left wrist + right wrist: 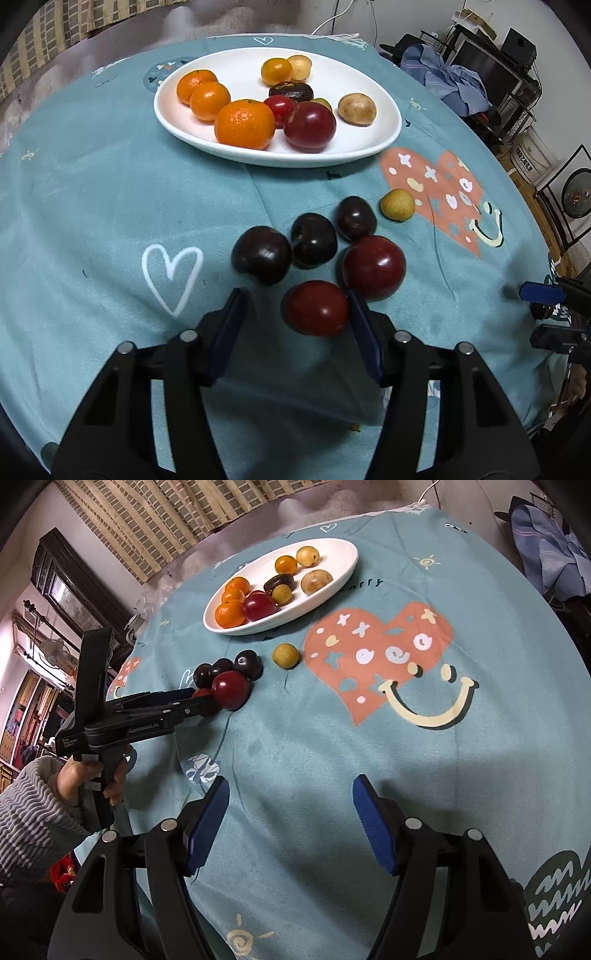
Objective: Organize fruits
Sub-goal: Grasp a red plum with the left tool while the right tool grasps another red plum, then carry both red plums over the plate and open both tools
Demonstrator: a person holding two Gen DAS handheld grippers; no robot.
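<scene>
So the left gripper [295,306] has its jaws spread around a small red plum [316,308]: right pad touching it, left pad not. The right gripper [290,801] hangs wide open over bare teal tablecloth [369,746]. Three dark plums [313,240] sit just behind; the white plate [369,147] of fruit is farther back.
</scene>
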